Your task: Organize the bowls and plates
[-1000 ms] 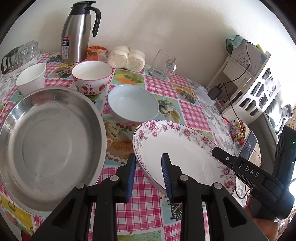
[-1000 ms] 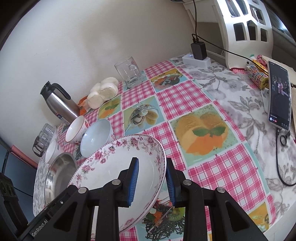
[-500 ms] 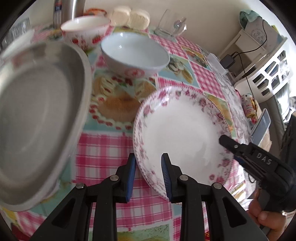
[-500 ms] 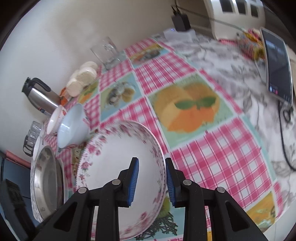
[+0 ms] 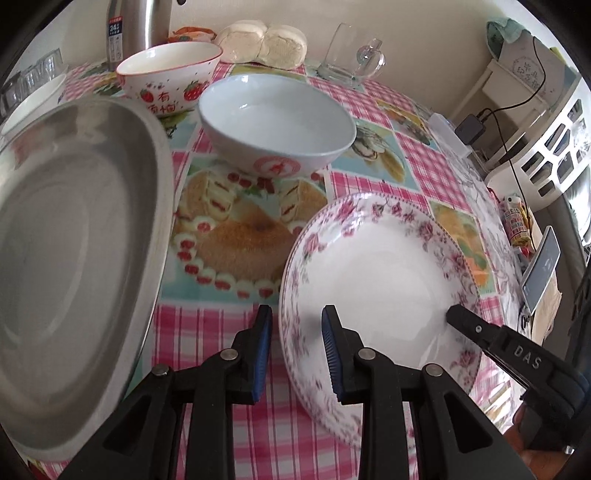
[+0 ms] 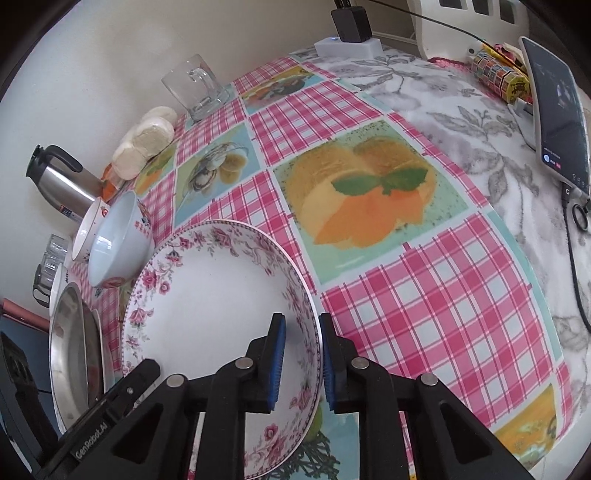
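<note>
A white plate with a pink floral rim (image 5: 380, 273) is held between both grippers above the checked tablecloth. My left gripper (image 5: 295, 350) straddles its near-left rim with a little gap at the pads. My right gripper (image 6: 299, 354) straddles the opposite rim (image 6: 221, 310) in the same way. A large steel plate (image 5: 70, 251) lies to the left. A pale blue bowl (image 5: 277, 122) sits behind the floral plate. A strawberry-pattern bowl (image 5: 170, 70) and a small white bowl (image 5: 33, 103) stand further back.
A steel thermos (image 5: 136, 29), white buns (image 5: 266, 44) and a glass mug (image 5: 351, 51) stand by the wall. A phone (image 6: 557, 114) and its cable lie at the right on the floral cloth (image 6: 480, 122). A white shelf (image 5: 546, 122) stands beyond the table.
Both grippers have moved with the floral plate, and the view has tilted and drawn nearer the table. The plate stays between both pairs of fingers.
</note>
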Motion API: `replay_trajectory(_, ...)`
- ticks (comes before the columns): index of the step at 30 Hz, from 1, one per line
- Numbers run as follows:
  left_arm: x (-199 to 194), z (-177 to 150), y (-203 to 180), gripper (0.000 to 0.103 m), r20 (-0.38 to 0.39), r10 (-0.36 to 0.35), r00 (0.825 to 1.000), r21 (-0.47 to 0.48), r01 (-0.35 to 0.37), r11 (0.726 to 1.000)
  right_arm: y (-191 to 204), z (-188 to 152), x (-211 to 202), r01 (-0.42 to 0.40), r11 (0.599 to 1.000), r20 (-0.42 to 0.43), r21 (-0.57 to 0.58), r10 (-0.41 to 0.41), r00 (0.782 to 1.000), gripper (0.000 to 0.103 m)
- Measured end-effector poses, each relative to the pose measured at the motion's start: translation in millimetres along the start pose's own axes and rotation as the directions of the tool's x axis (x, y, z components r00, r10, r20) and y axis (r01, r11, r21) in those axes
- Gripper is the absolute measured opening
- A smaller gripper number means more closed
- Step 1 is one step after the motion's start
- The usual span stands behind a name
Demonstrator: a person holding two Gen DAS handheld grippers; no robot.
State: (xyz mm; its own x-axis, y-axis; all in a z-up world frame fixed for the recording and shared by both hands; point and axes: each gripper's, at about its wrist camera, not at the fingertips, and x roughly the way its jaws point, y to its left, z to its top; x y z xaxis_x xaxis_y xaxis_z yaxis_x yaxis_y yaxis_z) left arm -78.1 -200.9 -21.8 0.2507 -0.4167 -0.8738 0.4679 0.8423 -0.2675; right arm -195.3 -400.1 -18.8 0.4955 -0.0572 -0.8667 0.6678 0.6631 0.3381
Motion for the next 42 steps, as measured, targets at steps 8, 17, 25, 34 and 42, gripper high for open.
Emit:
replay_trajectory(8,-5,8,1,0.012,0.0,-0.035,0.999,-0.004,0.035,0.999,-1,2,0,-0.015,1.0,0.014,-0.004,0.015,1.0,0.019)
replay_trajectory(17,-33,15,-15,0.012,0.08,-0.053,0.995,0.062,0.048,0.997,-2,6,-24,-0.032,0.999,0.074,-0.004,0.032,0.997,0.019)
replay_trajectory(25,-70,28,-5,0.012,0.154,-0.124,0.98,0.019,0.122,0.992,15,11,-57,-0.087,0.995,0.17,-0.039,0.092,0.981,0.019)
replay_trajectory(34,-108,39,29,0.012,0.235,-0.138,0.962,-0.044,0.152,0.987,68,7,-94,-0.122,0.983,0.27,-0.135,0.155,0.95,0.019)
replay_trajectory(42,-133,42,70,0.012,0.282,-0.112,0.953,-0.092,0.143,0.985,111,-4,-90,-0.165,0.968,0.248,-0.188,0.209,0.946,0.019)
